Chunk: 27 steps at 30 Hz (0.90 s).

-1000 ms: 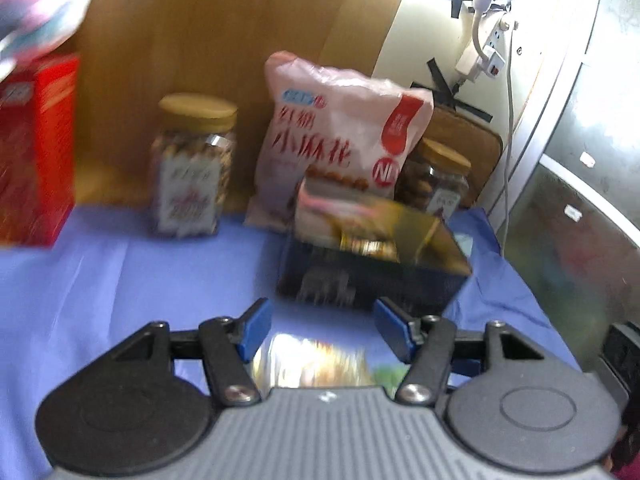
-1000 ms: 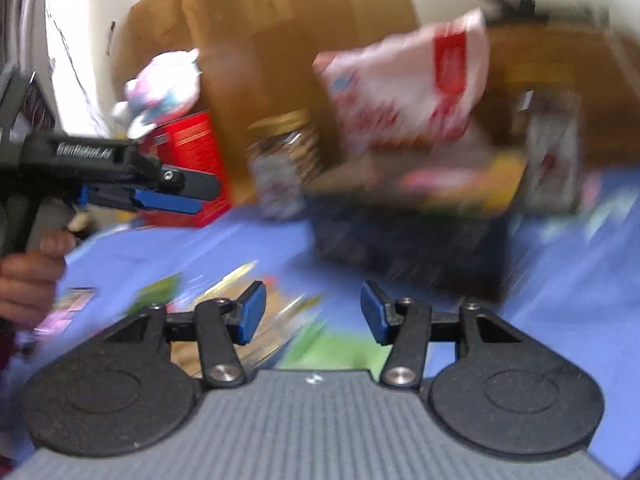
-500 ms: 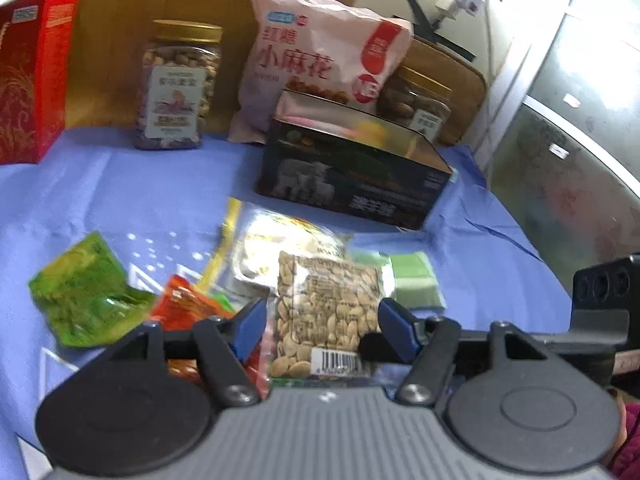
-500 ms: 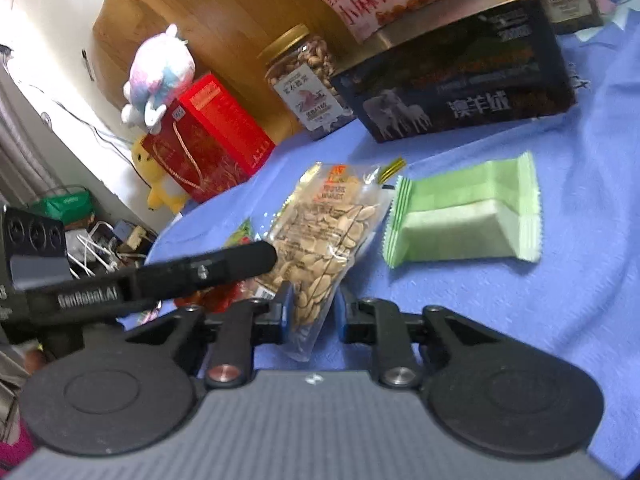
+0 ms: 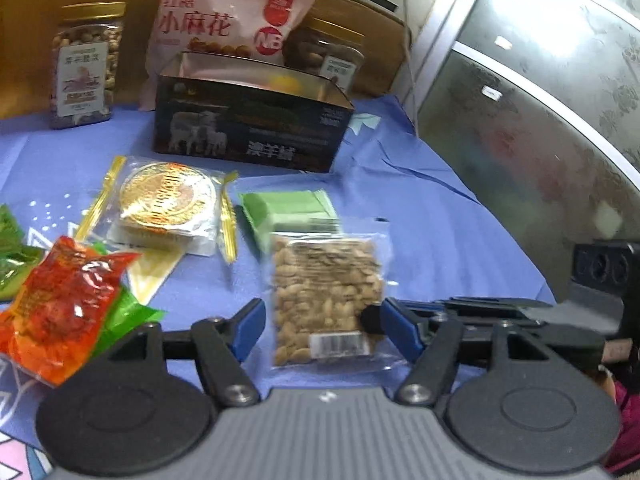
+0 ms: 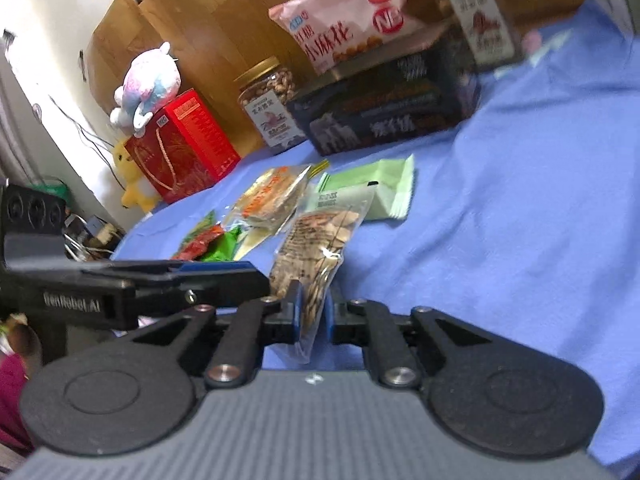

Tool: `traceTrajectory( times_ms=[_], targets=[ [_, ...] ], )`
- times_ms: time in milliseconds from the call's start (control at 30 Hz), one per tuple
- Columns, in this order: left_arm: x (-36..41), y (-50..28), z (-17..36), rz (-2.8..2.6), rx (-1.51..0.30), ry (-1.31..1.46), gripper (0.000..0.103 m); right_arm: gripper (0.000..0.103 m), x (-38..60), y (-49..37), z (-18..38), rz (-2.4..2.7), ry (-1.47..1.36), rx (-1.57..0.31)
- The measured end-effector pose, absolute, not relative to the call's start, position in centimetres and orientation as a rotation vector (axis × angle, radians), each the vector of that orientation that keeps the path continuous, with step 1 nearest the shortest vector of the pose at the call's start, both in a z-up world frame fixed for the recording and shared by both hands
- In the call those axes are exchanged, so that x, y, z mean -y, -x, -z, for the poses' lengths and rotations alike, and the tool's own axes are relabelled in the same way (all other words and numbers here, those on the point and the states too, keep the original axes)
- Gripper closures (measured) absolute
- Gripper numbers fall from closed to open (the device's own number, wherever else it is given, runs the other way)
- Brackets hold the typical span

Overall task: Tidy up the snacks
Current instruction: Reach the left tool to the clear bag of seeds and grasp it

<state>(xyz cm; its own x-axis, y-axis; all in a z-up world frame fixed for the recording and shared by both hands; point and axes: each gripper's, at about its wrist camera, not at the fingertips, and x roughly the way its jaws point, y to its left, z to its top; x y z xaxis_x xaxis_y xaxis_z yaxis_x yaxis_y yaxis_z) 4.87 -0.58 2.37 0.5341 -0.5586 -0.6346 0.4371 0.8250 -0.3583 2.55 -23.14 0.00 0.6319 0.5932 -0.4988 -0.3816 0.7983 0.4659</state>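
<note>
A clear packet of nuts [image 5: 324, 300] lies on the blue cloth [image 5: 420, 220] near the front. My right gripper [image 6: 312, 312] is shut on the near end of the nut packet [image 6: 324, 240], which stands tilted on edge in the right wrist view. My left gripper [image 5: 326, 330] straddles the same packet; its jaws are opening and the pads stand clear of it. The right gripper's tip [image 5: 372, 318] reaches in from the right. An open dark box [image 5: 248, 136] stands behind the loose snacks.
A green wafer packet [image 5: 292, 212], a golden round pastry packet [image 5: 168, 204] and an orange-red packet [image 5: 60, 312] lie nearby. Two nut jars [image 5: 86, 68] and a pink bag [image 5: 228, 20] stand at the back. A red box [image 6: 184, 144] bears a plush toy [image 6: 148, 84].
The left gripper came down over the loose snacks and its jaws widened. The right gripper closed on the nut packet and tipped it up on edge.
</note>
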Motion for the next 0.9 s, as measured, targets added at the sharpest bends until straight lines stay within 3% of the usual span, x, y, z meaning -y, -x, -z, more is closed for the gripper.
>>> traceTrajectory(
  times_ms=[400, 533, 900],
  targets=[
    [-0.9, -5.7, -2.5, 0.569, -0.811, 0.216, 0.03, 0.089, 21.9, -1.3, 0.4, -0.541, -0.125, -0.572],
    [-0.8, -6.2, -2.0, 0.561, -0.814, 0.202, 0.022, 0.089, 21.4, -0.8, 0.5, -0.535, -0.062, -0.535],
    [-0.3, -7.5, -1.5, 0.594, -0.816, 0.167, 0.021, 0.088, 21.4, -1.1, 1.0, -0.535, -0.068, -0.541]
  ],
)
